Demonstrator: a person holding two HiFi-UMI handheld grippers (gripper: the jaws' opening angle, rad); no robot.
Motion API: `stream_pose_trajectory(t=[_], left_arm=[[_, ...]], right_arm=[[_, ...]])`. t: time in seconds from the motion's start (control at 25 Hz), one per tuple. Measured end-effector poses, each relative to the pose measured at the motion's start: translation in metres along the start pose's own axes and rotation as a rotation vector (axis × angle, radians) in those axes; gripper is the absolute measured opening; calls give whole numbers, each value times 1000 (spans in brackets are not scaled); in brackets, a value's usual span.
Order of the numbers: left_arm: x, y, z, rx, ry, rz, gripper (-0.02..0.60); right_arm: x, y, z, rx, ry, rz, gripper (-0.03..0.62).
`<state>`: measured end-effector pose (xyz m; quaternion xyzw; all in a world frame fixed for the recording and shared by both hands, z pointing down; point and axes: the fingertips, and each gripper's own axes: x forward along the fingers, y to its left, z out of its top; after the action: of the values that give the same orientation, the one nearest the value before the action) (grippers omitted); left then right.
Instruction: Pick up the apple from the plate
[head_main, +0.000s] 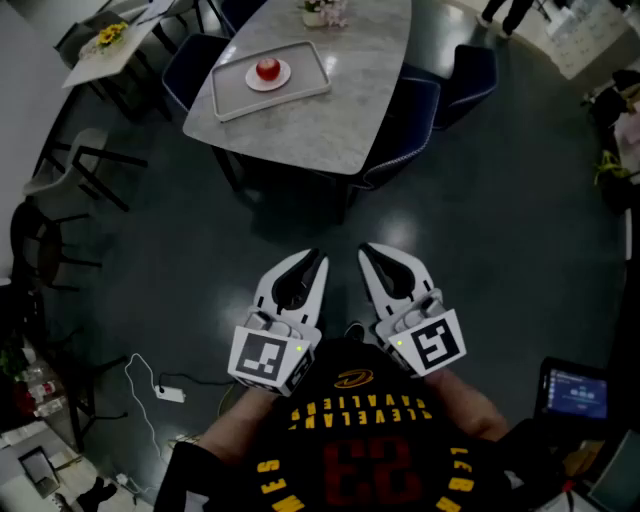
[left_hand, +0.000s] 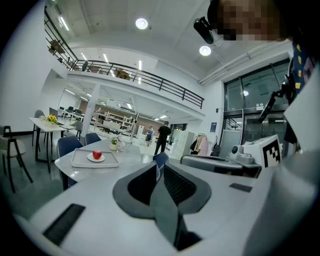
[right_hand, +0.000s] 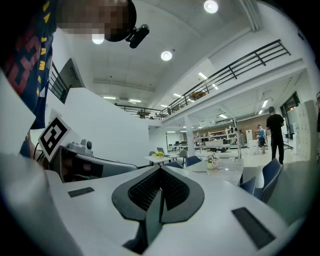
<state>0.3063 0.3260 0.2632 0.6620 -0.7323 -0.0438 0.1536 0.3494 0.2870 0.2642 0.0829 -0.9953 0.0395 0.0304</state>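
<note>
Both the white left claw (head_main: 316, 257) and white right claw (head_main: 366, 249) were pressed together, empty, well apart from the round red apple (head_main: 267, 69) on a small white plate (head_main: 283, 80) near the left edge of the grey marble desk (head_main: 340, 110).

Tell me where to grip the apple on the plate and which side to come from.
Grip the apple across its widest middle, coming down from above. It is round and sits alone on a small plate inside a tray with a raised rim, so a low sideways approach would likely hit the rim. The left gripper is shut; open it first.
</note>
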Motion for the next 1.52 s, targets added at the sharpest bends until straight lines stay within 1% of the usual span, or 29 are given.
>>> stream_pose_trajectory(t=[0.24,0.4,0.52,0.64,0.76,0.88,1.04,1.28,1.4,1.52], left_arm=[[2,10,-2,10,11,0,49],[5,23,7,-9,9,9,49],[6,42,5,-7,-4,5,49],[8,64,18,-17,-22,5,49],[7,89,23,-36,-17,15,48],[6,115,27,-54,-17,3,49],[5,139,31,-77,-33,-26,48],[7,162,33,-104,-28,-29,48],[14,171,34,-98,-13,-22,49],[21,181,32,-89,-9,-12,49]], right_arm=[[9,1,1,6,10,-4,5],[23,-1,-4,27,20,-4,6],[41,-3,-6,32,21,-22,6],[63,-2,-2,31,29,-40,6],[84,2,0,12,28,-46,6],[110,11,0,7,46,-48,6],[140,22,-7,30,92,-34,7],[163,28,-10,35,119,-30,7],[175,26,-16,50,128,-20,7],[188,24,-23,72,131,8,7]])
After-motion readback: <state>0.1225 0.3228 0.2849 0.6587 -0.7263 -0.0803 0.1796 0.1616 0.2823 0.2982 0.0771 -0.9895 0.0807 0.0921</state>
